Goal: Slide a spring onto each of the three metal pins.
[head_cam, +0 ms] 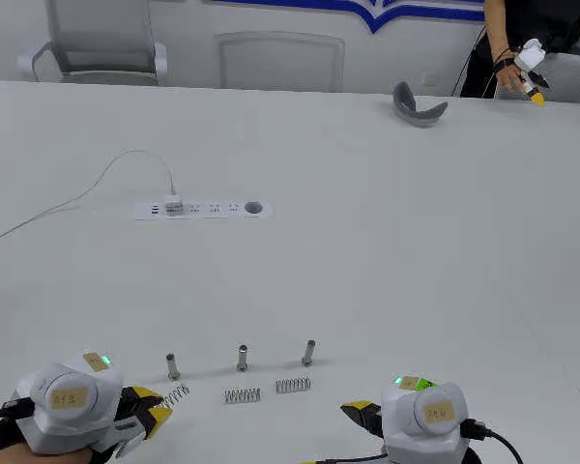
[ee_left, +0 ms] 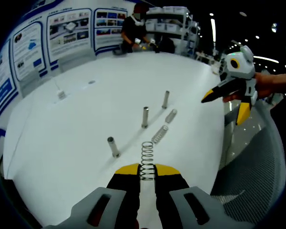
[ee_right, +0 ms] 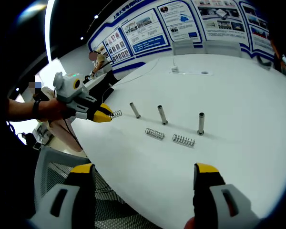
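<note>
Table: the parts are laid out at the near edge and nothing is assembled; progress is judged 0 of 3.

Left gripper is clamped on the first spring, just beside the left pin. Right gripper is held empty, jaws spread wide.

Middle pin and right pin are stood upright, bare like the left one. Second spring and third spring are laid flat on the table, each in front of its pin, not touching it.

Left to do: all three slides, the gripped spring likely first.

The clamp is confirmed in the left gripper view: the spring end is pinched between the yellow tips, coil pointing ahead. The right jaw spread is seen clearly in the right gripper view; in the head view it is partly cut off.
</note>
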The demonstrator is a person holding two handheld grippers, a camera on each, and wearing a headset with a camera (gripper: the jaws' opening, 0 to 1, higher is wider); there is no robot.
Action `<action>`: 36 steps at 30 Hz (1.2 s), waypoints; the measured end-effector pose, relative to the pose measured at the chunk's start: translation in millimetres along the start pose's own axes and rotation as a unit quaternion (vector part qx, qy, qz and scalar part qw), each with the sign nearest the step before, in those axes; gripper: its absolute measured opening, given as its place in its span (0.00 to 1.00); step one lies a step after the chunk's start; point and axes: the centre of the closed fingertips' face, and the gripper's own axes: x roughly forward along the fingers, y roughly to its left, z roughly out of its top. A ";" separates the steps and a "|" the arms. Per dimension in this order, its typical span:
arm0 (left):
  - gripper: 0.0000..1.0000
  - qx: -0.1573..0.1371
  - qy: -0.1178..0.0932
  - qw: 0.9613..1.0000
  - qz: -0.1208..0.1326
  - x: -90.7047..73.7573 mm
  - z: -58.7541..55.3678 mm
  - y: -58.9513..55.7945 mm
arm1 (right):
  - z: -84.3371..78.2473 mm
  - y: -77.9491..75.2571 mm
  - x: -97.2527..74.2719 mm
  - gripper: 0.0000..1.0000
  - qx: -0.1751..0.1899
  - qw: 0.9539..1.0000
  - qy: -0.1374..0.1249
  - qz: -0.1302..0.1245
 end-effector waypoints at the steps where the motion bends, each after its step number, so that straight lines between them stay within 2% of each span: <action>1: 0.11 0.003 0.001 1.000 -0.001 -2.6 -0.1 -2.0 | -0.1 0.8 0.0 0.86 0.000 1.000 0.000 0.001; 7: 0.11 0.015 -0.002 1.000 -0.007 -9.7 3.8 -8.3 | 0.8 3.0 1.2 0.85 -0.002 1.000 0.000 0.004; 15: 0.11 0.036 -0.005 0.999 -0.015 -10.9 19.0 -15.2 | 13.6 4.7 -0.2 0.83 0.002 1.000 -0.016 0.012; 23: 0.10 0.064 -0.011 0.997 -0.033 -6.0 38.4 -26.6 | 31.2 7.5 0.4 0.76 0.009 0.999 -0.033 0.030; 30: 0.10 0.084 -0.009 0.995 -0.049 1.6 45.8 -36.8 | 43.7 13.9 5.5 0.71 0.010 0.998 -0.043 0.045; 33: 0.10 0.095 -0.009 0.994 -0.058 3.6 50.8 -44.8 | 49.7 19.8 9.3 0.67 0.012 0.997 -0.048 0.057; 36: 0.11 0.107 -0.009 0.992 -0.062 6.6 55.5 -50.5 | 55.8 24.8 12.0 0.63 0.026 0.995 -0.060 0.070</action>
